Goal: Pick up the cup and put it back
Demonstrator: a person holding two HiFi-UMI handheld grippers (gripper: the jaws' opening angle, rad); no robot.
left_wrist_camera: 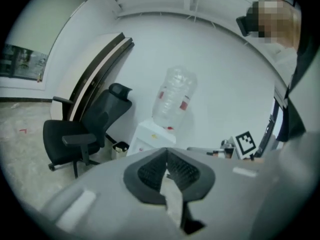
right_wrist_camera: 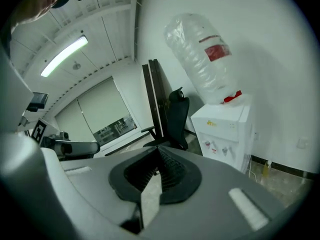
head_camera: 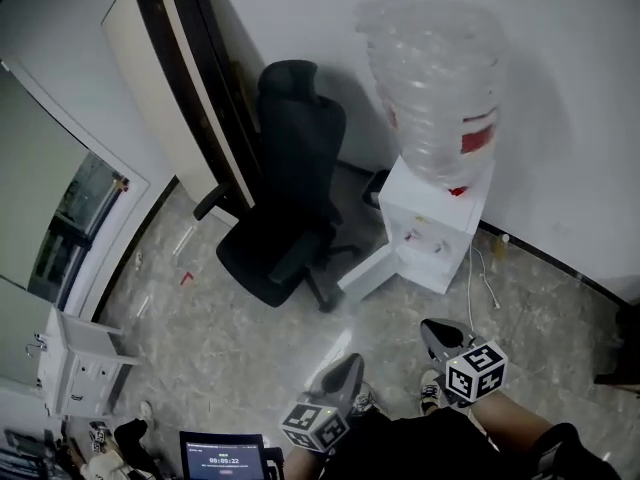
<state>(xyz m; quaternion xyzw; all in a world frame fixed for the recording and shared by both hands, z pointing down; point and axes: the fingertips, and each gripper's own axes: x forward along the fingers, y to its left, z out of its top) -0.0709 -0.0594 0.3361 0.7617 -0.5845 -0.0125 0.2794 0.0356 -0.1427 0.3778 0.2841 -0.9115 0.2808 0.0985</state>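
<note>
No cup shows in any view. My left gripper [head_camera: 347, 362] and right gripper [head_camera: 430, 326] hang low in the head view, just in front of the person's dark clothing, tips pointing toward the water dispenser [head_camera: 432, 230]. In the left gripper view the left gripper [left_wrist_camera: 166, 167] has its dark ribbed pads pressed together with nothing between them. The right gripper [right_wrist_camera: 159, 163] in its own view is likewise shut and empty. The dispenser [right_wrist_camera: 225, 129] carries a big clear bottle [head_camera: 435, 98] with a red label.
A black office chair [head_camera: 290, 203] stands left of the dispenser, in front of a long board [head_camera: 175, 93] leaning on the wall. A white cabinet [head_camera: 80, 368] sits at the lower left, a small screen [head_camera: 222, 456] at the bottom. A cable [head_camera: 470, 288] lies on the floor by the dispenser.
</note>
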